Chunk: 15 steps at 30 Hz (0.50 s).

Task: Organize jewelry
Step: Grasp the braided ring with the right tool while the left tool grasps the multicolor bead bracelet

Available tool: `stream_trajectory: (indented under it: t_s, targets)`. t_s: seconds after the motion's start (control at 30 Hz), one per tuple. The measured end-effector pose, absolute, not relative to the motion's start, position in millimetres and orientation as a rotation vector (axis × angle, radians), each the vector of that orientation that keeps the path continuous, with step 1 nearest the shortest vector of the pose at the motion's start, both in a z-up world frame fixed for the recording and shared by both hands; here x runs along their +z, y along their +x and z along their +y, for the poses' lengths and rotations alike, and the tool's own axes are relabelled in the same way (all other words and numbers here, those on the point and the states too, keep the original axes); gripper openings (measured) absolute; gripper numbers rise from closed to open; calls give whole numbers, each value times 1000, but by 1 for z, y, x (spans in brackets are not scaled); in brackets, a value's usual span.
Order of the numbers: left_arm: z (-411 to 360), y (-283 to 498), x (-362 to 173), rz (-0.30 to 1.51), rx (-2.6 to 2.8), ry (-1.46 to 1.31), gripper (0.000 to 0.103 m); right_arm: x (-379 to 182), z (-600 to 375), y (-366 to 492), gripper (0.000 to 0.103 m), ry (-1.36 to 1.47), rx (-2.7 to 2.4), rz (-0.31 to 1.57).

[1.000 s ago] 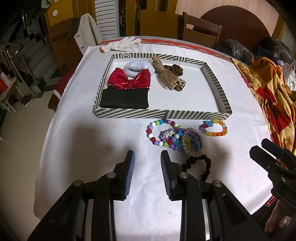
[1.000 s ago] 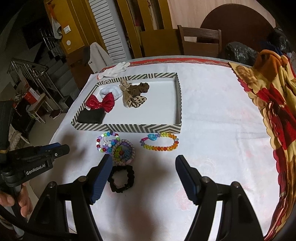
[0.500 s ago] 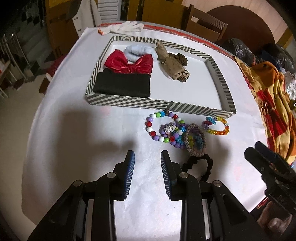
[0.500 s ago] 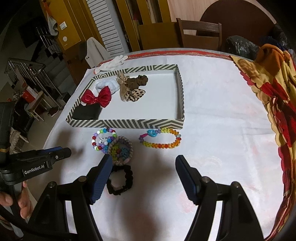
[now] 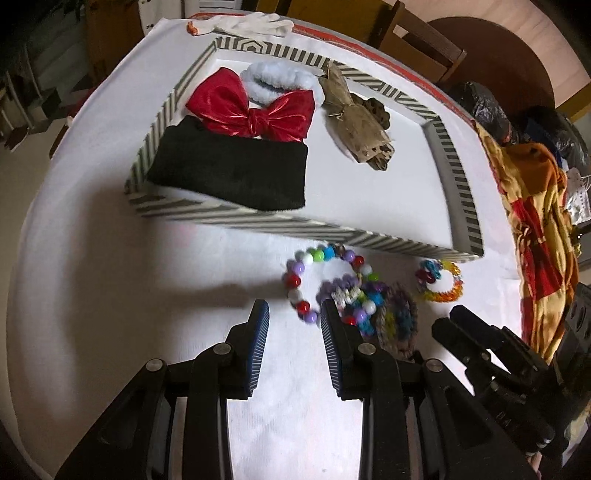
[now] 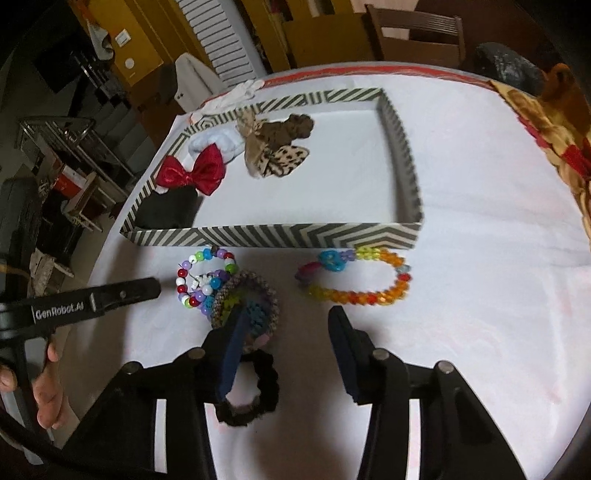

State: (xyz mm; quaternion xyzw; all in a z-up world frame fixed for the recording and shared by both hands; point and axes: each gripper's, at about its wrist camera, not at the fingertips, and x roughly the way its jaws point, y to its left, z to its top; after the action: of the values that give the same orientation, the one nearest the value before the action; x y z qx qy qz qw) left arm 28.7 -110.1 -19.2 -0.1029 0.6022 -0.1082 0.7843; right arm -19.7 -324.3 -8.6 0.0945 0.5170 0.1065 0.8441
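A striped tray (image 5: 280,221) (image 6: 280,234) holds a red bow (image 5: 255,107), a black cloth (image 5: 236,173), a white scrunchie (image 5: 266,79) and brown hair pieces (image 5: 358,122). In front of it lie a round-bead bracelet (image 5: 306,273) (image 6: 205,275), a woven bracelet (image 6: 245,301), an orange crystal bracelet (image 6: 358,277) (image 5: 439,280) and a black scrunchie (image 6: 251,387). My left gripper (image 5: 294,328) is open just before the bead bracelet. My right gripper (image 6: 288,332) is open, low over the woven bracelet and scrunchie.
A white glove (image 5: 251,24) lies behind the tray. A red and yellow cloth (image 5: 535,206) drapes the table's right side. Chairs and dark bags stand beyond the far edge. White tablecloth (image 6: 480,314) lies bare to the right.
Both grippers have moved forward and lower toward the bracelets. The right gripper's fingers have narrowed a little and now reach over the woven bracelet.
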Motion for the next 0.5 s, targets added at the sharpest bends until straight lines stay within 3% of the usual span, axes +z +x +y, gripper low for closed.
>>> stream_trajectory:
  t_s: [0.27,0.33,0.43,0.47,0.5]
  targets:
    - [-115,44,-33,1300,-205,-176,19,-33,-309,3,38,173,242,1143]
    - [-117,46,-33,1292,-211,-164,19,-36,-306,6,23,187,260,1143]
    - [-120,47,-33,1281,-230,-162,19,-33,-303,7,12,199,283,1144]
    - [-120,47,-33,1277,-237,-158,15,-32,-303,6,11,194,285,1144]
    - [-120,46,-34,1282,-247,-149,1,-31,-303,4,10,194,288,1144]
